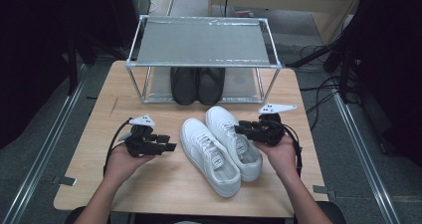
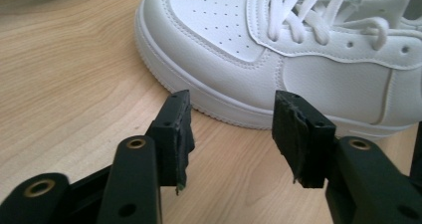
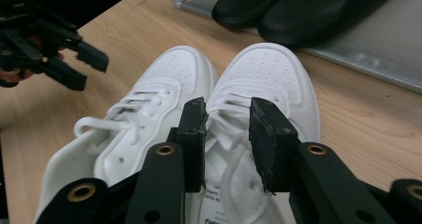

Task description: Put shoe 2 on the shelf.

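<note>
Two white sneakers lie side by side on the wooden table, toes toward the rack: the left shoe (image 1: 206,157) (image 2: 224,55) (image 3: 166,77) and the right shoe (image 1: 222,120) (image 3: 271,69). My left gripper (image 1: 169,147) (image 2: 231,119) (image 3: 82,67) is beside the left shoe's outer side, near its sole. Its jaws stand open with only bare table between them. My right gripper (image 1: 239,128) (image 3: 228,119) hovers over the laces of the right shoe, jaws apart and not pressing on anything.
A metal-framed rack (image 1: 201,42) stands at the far edge of the table (image 1: 149,184). A pair of black shoes (image 1: 197,84) (image 3: 298,10) sits on its bottom shelf, just beyond the white toes. Bare wood lies left and right of the sneakers.
</note>
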Demonstrator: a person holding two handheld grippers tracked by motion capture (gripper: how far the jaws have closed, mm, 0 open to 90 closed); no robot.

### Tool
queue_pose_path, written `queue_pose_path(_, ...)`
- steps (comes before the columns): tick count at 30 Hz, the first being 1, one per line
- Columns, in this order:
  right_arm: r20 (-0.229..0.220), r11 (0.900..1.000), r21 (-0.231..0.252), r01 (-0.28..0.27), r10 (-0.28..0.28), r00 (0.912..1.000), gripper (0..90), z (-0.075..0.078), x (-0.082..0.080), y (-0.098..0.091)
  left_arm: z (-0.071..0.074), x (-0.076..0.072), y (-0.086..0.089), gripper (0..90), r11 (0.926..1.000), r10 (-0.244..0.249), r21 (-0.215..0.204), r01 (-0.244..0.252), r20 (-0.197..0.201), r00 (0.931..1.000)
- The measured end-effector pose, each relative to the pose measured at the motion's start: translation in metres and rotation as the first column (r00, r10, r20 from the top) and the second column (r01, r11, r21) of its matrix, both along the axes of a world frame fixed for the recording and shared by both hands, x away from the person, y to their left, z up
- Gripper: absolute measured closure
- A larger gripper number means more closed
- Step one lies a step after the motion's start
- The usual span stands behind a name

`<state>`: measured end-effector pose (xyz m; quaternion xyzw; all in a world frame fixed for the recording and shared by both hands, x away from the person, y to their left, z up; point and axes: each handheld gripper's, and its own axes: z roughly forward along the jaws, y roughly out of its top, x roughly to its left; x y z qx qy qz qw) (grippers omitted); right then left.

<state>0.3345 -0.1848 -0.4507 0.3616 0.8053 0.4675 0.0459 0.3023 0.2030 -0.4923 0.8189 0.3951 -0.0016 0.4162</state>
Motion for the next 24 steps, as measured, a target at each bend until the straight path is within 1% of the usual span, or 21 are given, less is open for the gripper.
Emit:
queue_pose_path(2, 0.012, 1.0, 0.001, -0.002, 0.002, 0.9999, 66.6, 0.001, -0.006, 0.001, 0.001, 0.003, 0.0, 48.7, 1.0, 0.005, 0.003, -0.005, 0.009, 0.9999)
queue_pose_path(5, 0.015, 1.0, 0.002, -0.004, 0.004, 0.9999, 63.7, 0.001, -0.016, 0.002, 0.001, 0.008, -0.001, 47.4, 0.9999, -0.007, 0.009, 0.007, 0.009, 0.9999)
queue_pose_path(7, 0.012, 1.0, 0.002, -0.005, 0.005, 0.9999, 62.1, 0.0, -0.022, 0.002, 0.001, 0.011, -0.002, 47.2, 1.0, -0.007, -0.006, 0.007, 0.025, 0.9997)
queue_pose_path(8, 0.012, 1.0, 0.001, -0.004, 0.004, 0.9999, 60.6, -0.001, -0.024, 0.003, 0.001, 0.012, -0.003, 47.2, 0.9999, -0.009, -0.005, 0.009, 0.024, 0.9997)
queue_pose_path(9, 0.007, 1.0, 0.001, -0.003, 0.003, 1.0, 59.7, -0.002, -0.025, 0.003, 0.003, 0.015, -0.004, 47.1, 0.9998, -0.017, 0.011, 0.016, 0.014, 0.9998)
queue_pose_path(11, 0.007, 0.9999, 0.013, 0.001, -0.001, 1.0, 57.3, -0.002, -0.03, 0.003, 0.003, 0.018, -0.006, 46.8, 0.9997, -0.022, 0.011, 0.022, 0.024, 0.9995)
queue_pose_path(13, 0.009, 0.9999, 0.013, 0.005, -0.006, 0.9999, 54.7, -0.003, -0.035, 0.003, 0.004, 0.022, -0.007, 46.8, 0.9996, -0.028, 0.01, 0.028, 0.025, 0.9993)
queue_pose_path(15, 0.005, 0.9998, 0.018, 0.008, -0.008, 1.0, 54.0, -0.005, -0.04, 0.004, 0.002, 0.025, -0.008, 46.9, 0.9995, -0.024, -0.017, 0.025, 0.042, 0.9988)
queue_pose_path(16, 0.002, 0.9998, 0.017, 0.011, -0.011, 0.9999, 53.5, -0.005, -0.041, 0.005, 0.002, 0.027, -0.008, 47.0, 0.9994, -0.031, -0.014, 0.032, 0.04, 0.9987)
queue_pose_path(17, 0.005, 0.9998, 0.014, 0.011, -0.011, 0.9999, 53.3, -0.006, -0.043, 0.006, 0.004, 0.03, -0.01, 47.0, 0.9995, -0.033, 0.001, 0.033, 0.025, 0.9991)
queue_pose_path(18, 0.004, 0.9999, 0.009, 0.01, -0.01, 0.9999, 52.9, -0.007, -0.045, 0.007, 0.005, 0.032, -0.011, 46.9, 0.9993, -0.037, 0.009, 0.037, 0.027, 0.9989)
queue_pose_path(19, 0.004, 0.9999, 0.005, 0.01, -0.01, 0.9999, 52.4, -0.008, -0.047, 0.008, 0.005, 0.034, -0.012, 46.9, 0.9991, -0.042, 0.009, 0.041, 0.034, 0.9986)
queue_pose_path(20, 0.005, 1.0, 0.002, 0.01, -0.01, 0.9999, 51.6, -0.009, -0.049, 0.009, 0.005, 0.034, -0.012, 46.9, 0.9991, -0.042, 0.009, 0.041, 0.034, 0.9986)
queue_pose_path(21, 0.009, 0.9999, -0.004, 0.011, -0.011, 0.9999, 50.0, -0.01, -0.051, 0.011, 0.004, 0.037, -0.014, 46.8, 0.999, -0.046, 0.004, 0.046, 0.027, 0.9986)
queue_pose_path(24, 0.018, 0.9998, -0.015, 0.009, -0.008, 0.9998, 47.2, -0.013, -0.054, 0.015, 0.003, 0.039, -0.015, 46.8, 0.9988, -0.049, -0.005, 0.049, 0.031, 0.9983)
